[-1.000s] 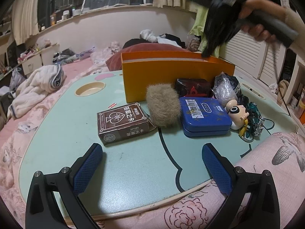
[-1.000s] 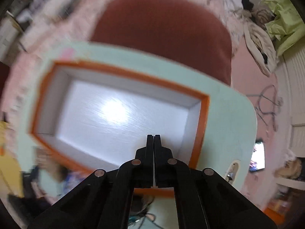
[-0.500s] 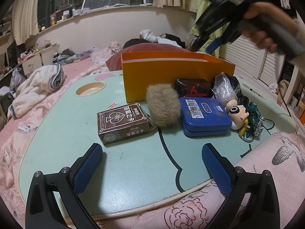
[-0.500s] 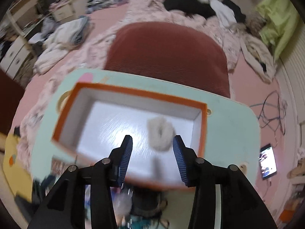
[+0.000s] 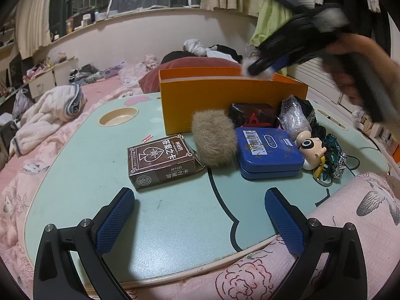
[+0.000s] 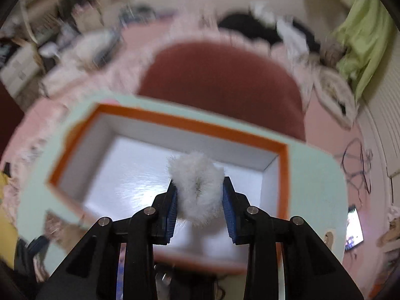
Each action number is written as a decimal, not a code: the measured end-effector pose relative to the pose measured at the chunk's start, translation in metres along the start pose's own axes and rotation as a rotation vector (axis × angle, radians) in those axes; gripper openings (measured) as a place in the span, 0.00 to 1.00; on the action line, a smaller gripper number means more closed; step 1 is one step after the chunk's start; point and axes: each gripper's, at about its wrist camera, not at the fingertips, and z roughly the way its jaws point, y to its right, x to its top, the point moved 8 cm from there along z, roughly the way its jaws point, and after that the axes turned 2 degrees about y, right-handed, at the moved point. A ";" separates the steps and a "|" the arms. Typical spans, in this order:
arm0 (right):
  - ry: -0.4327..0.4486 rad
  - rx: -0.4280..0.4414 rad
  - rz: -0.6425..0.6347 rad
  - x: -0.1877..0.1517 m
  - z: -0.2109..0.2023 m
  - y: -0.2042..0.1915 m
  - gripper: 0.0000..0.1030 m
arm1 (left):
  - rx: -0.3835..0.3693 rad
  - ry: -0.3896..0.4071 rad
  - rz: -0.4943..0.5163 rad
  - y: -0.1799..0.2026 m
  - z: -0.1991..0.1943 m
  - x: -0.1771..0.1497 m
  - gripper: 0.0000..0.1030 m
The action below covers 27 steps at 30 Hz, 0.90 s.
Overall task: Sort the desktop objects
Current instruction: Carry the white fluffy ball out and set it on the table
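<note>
your right tongs (image 6: pixel 199 201) are closing, pinching the white fluffy ring (image 6: pixel 196 190) over the orange box (image 6: pixel 192 125) mid frame; that view is blurry. your left tongs (image 5: pixel 200 221) gape wide, holding nothing. the brown card box (image 5: pixel 161 161) has chinese writing, too small to read.

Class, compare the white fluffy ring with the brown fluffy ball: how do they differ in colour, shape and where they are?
The white fluffy ring is pale; the brown fluffy ball is tan. The ring shows a hollow centre; the ball looks solid and rounded. The ring sits between the closing jaws of the right gripper, above the orange box; the ball rests on the table between the card box and blue tin. Both are furry.
</note>
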 end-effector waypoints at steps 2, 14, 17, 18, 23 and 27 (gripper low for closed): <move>0.068 0.036 0.004 -0.015 -0.028 0.000 0.33 | 0.000 0.000 0.000 0.000 0.000 0.000 1.00; 0.193 0.104 0.155 -0.098 -0.049 0.018 0.55 | -0.001 0.001 0.000 -0.001 0.000 0.000 1.00; 0.303 0.044 0.116 -0.100 -0.068 0.010 0.69 | -0.001 0.001 0.000 -0.001 0.000 0.000 1.00; 0.330 0.045 0.114 -0.101 -0.074 0.009 0.69 | -0.001 0.001 0.000 -0.001 0.000 0.000 1.00; 0.352 0.115 0.119 -0.135 -0.097 0.012 0.74 | -0.001 0.001 0.000 -0.001 0.001 0.000 1.00; 0.250 0.094 0.052 -0.168 -0.078 0.006 0.75 | -0.001 0.001 0.000 -0.001 0.001 0.000 1.00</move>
